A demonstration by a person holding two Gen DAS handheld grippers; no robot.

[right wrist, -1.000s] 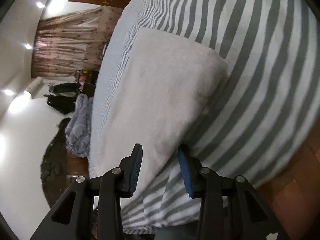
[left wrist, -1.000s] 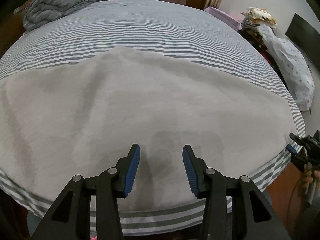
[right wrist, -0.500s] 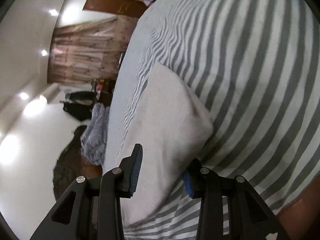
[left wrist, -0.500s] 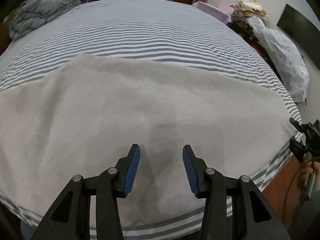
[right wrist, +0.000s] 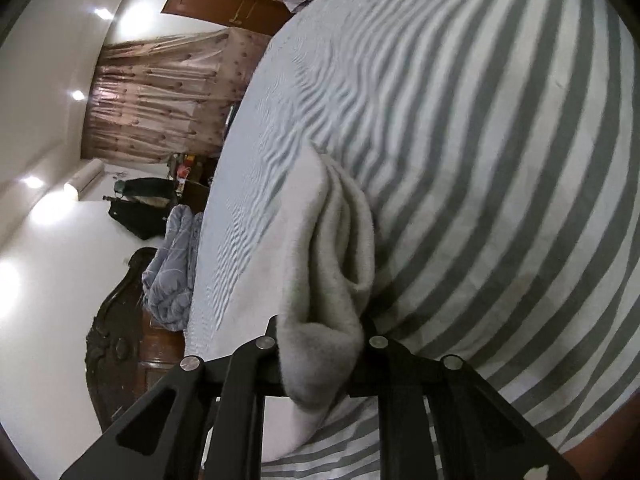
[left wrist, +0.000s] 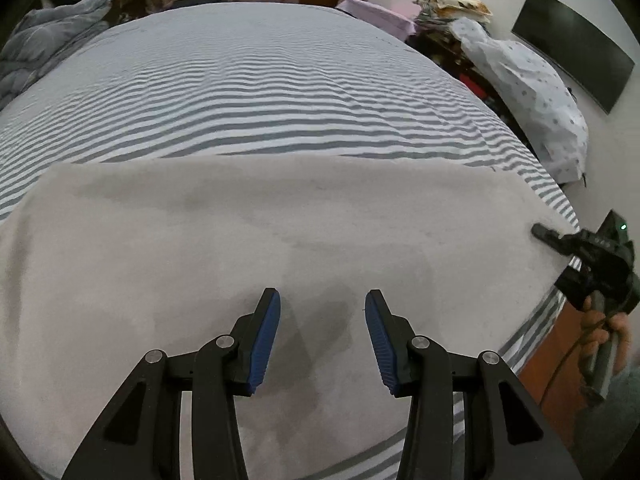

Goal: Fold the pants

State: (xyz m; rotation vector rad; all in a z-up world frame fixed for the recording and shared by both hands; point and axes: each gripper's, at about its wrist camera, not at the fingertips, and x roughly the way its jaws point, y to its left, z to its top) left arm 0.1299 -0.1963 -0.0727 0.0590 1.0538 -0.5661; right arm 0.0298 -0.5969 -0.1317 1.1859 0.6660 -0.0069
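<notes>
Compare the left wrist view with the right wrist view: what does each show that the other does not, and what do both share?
Only the left wrist view shows the left gripper open above the pants, the hand holding the other tool, and a dark wall screen. Only the right wrist view shows the right gripper shut on bunched fabric, having just closed, plus ceiling lights. Both show the grey pants on the striped bed.

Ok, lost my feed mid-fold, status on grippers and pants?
Right gripper just closed on the pants end, fabric bunched between its jaws. Left gripper open above the pants, empty. Striped sheet beyond, nothing in the way.
</notes>
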